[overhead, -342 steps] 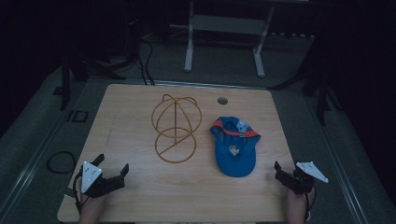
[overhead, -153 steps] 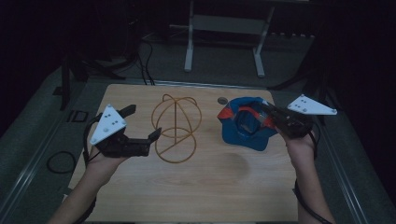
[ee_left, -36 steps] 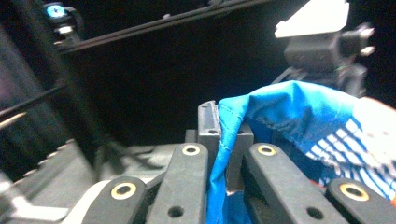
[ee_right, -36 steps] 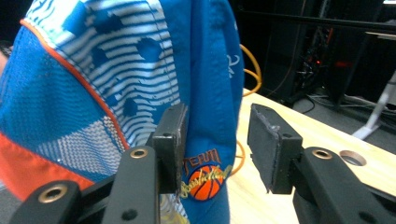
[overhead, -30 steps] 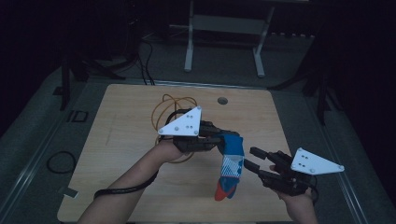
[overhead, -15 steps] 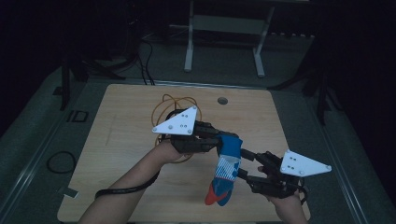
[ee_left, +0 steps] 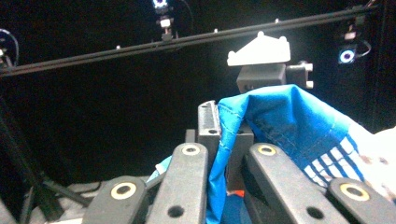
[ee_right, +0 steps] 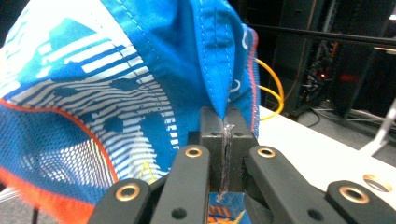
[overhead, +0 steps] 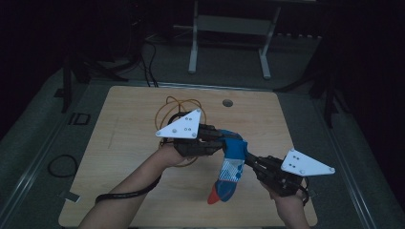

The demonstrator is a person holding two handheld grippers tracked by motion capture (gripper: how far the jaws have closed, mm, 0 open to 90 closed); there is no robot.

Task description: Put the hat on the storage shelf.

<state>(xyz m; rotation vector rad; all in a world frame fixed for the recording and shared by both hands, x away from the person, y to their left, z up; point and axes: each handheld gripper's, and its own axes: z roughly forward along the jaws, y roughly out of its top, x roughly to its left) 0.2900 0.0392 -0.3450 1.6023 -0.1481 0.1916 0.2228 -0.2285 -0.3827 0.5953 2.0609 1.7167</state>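
A blue cap (overhead: 231, 167) hangs in the air above the middle of a wooden table (overhead: 124, 114), held between 2 handheld grippers. The left gripper (overhead: 224, 139), at about 10 o'clock from the cap, is clamped shut on a fold of the cap's blue fabric. The right gripper (overhead: 249, 161), at about 4 o'clock, has just been closing its jaws, which now pinch the cap's edge seam tight between the pads. A second ago that gripper stood a little apart from the cap with jaws open; now both hands grip it, so the cap can likely be spread or turned for placing.

The cap is bright blue with white stitching, a panel of white stripes, an orange-red trimmed rim and a blue mesh section; its lower end, at 6 o'clock, shows red and droops toward the table.

Behind the left hand, at 11 o'clock from the cap, an orange wire stand (overhead: 177, 108) of looped hoops sits on the table. A small round hole (overhead: 228, 102) marks the tabletop at 12 o'clock.
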